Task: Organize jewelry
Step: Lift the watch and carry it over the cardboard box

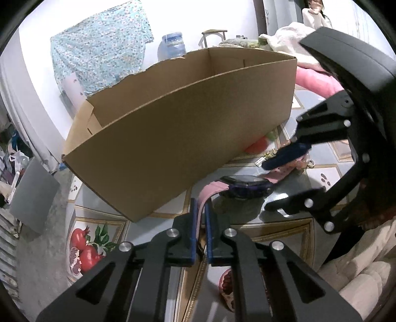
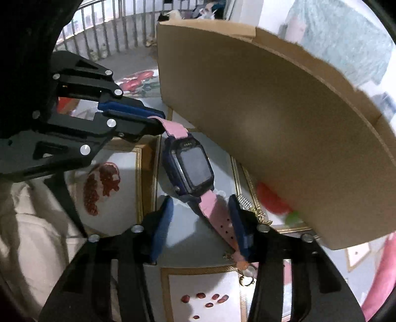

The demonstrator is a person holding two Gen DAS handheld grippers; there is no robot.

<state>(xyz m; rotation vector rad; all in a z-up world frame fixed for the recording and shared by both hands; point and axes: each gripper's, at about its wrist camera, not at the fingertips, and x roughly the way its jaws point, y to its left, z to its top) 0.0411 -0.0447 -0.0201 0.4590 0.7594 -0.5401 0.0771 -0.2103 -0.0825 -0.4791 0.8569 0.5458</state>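
Observation:
A watch (image 2: 193,171) with a dark case and pink straps lies on the table beside an open cardboard box (image 2: 272,128). My left gripper (image 1: 201,201) is shut on the end of one pink strap (image 1: 206,193); in the right wrist view the left gripper (image 2: 160,119) comes in from the left, pinching that strap. My right gripper (image 2: 200,199) is open over the other strap (image 2: 219,218), which lies between the fingers close to the right pad (image 2: 236,223). The left wrist view shows the watch (image 1: 243,189), the right gripper (image 1: 267,185) and the box (image 1: 185,138).
The tablecloth (image 2: 118,163) has a pomegranate print. Small gold pieces (image 2: 259,213) and a silver clip (image 2: 243,199) lie by the box's near wall, and a ring (image 2: 247,280) is under my right finger. A cream sleeve (image 2: 32,223) is at left. Another person (image 1: 315,14) is at the far back.

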